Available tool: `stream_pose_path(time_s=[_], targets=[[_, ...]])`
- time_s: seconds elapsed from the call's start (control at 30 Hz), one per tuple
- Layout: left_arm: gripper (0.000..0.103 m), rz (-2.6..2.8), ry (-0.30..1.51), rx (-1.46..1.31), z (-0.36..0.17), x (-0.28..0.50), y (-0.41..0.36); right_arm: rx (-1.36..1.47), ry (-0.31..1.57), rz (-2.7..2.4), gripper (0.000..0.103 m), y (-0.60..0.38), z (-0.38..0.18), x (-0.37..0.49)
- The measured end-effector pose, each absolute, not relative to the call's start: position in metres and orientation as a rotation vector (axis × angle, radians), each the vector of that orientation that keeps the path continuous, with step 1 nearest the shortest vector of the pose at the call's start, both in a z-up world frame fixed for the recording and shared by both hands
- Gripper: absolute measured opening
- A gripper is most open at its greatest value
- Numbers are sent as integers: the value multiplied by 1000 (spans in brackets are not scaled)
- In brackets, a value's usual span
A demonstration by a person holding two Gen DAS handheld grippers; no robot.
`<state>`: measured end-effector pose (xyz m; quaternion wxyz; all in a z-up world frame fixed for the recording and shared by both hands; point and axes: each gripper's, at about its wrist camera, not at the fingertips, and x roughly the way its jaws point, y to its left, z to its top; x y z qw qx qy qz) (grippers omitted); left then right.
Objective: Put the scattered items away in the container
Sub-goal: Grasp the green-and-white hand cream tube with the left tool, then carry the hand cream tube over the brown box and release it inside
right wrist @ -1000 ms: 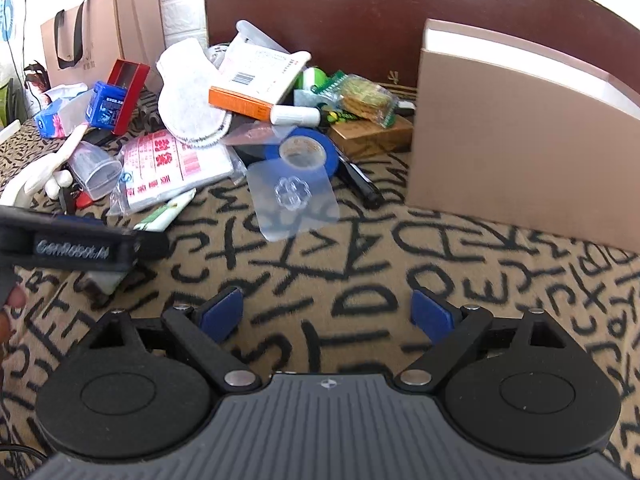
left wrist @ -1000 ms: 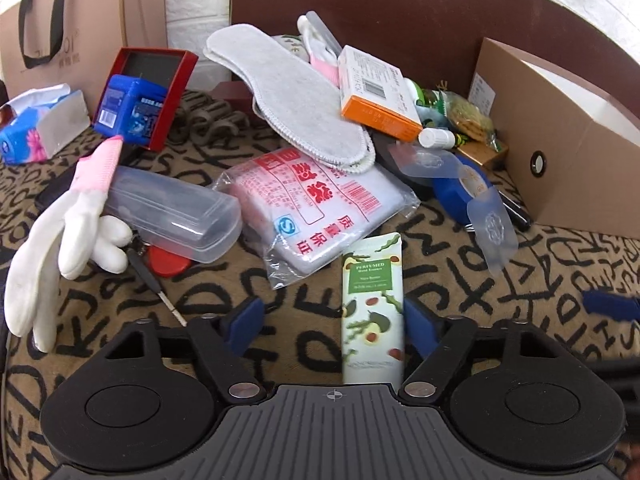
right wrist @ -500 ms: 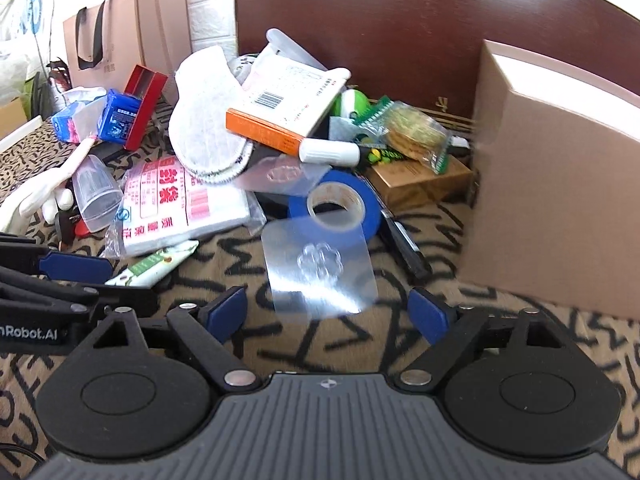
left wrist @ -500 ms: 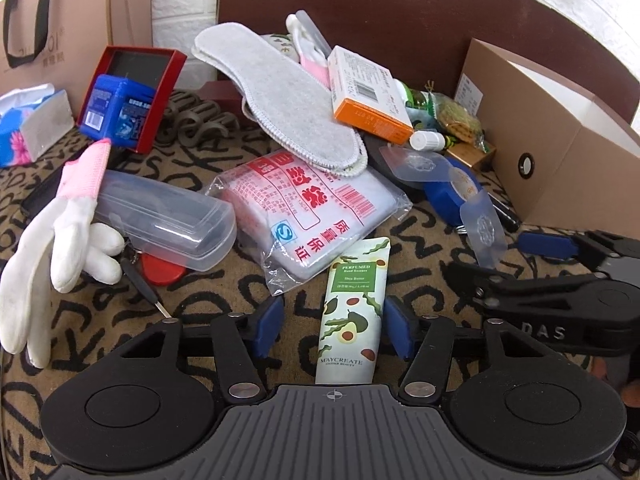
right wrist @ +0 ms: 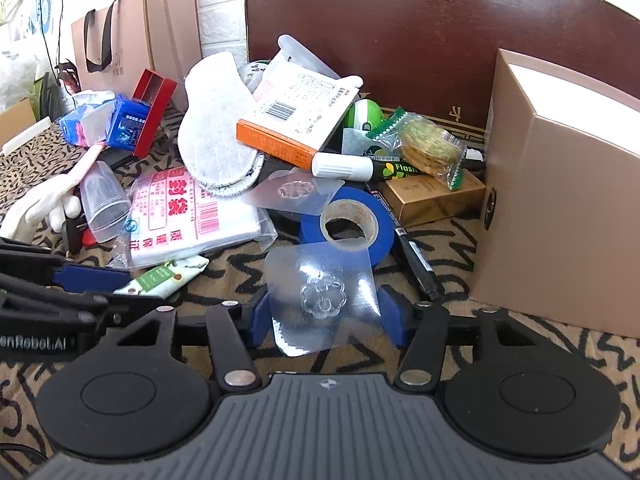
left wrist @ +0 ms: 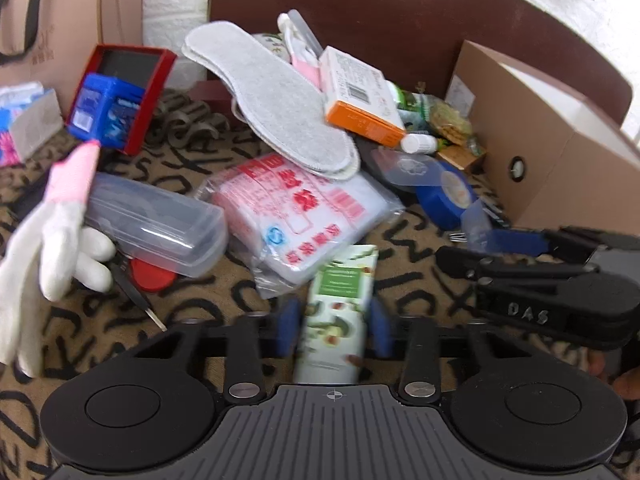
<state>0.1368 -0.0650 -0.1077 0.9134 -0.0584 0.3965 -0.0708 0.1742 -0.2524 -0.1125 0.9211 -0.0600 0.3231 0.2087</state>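
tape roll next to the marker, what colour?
Blue, with a tan cardboard core: the tape roll shows best in the right wrist view.

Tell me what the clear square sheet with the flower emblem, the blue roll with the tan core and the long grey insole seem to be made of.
Clear square sheet with the flower emblem: likely thin glossy plastic; see-through, with glare.
Blue roll with the tan core: probably vinyl tape on a cardboard core; smooth, slightly shiny wound band.
Long grey insole: looks like matte felt or fabric; fuzzy surface, stitched edge.

Blue tape roll, orange-edged box
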Motion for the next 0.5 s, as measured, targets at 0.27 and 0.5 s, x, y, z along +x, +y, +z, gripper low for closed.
stream_pose_path(time_s=[0.27, 0.5], targets=[[30, -169, 840, -162, -103, 127, -61, -98, 675, 430, 52, -255, -106, 144], [30, -184, 851, -184, -100, 111, -61, -55, 684, 420, 51, -262, -103, 116]])
